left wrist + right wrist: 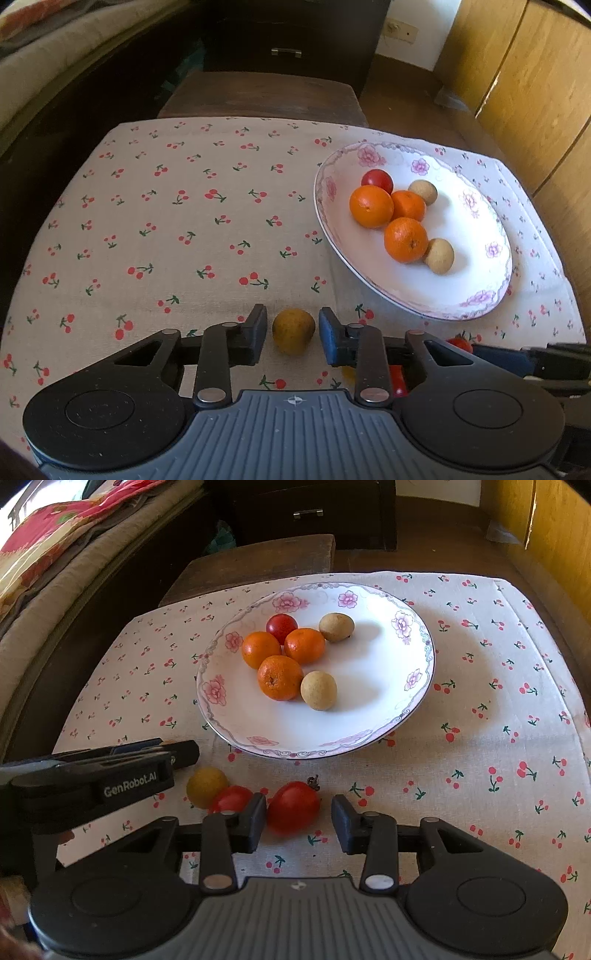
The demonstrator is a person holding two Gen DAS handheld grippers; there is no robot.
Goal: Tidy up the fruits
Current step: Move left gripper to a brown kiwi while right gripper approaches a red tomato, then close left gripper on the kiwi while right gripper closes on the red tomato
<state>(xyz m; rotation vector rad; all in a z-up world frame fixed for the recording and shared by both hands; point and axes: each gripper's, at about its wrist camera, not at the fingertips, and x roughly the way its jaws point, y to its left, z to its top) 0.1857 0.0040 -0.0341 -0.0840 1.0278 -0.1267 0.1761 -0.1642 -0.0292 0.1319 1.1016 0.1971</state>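
Longan (293,331), light and firm, is sitting between my left gripper's (293,334) parted pads; I'm closing across its middle, while my right gripper (298,818) is gaping around a soft tomato (293,806).

The left gripper (292,334) has a grey ribbed body with a small star mark behind the fingers. Black arms with silver screws lead out to the fingers. One pad (255,334) is black, the other is blue. The right gripper (298,821) looks the same, with black pads (345,823). White letters say GenRobot.AI on the left gripper's side.
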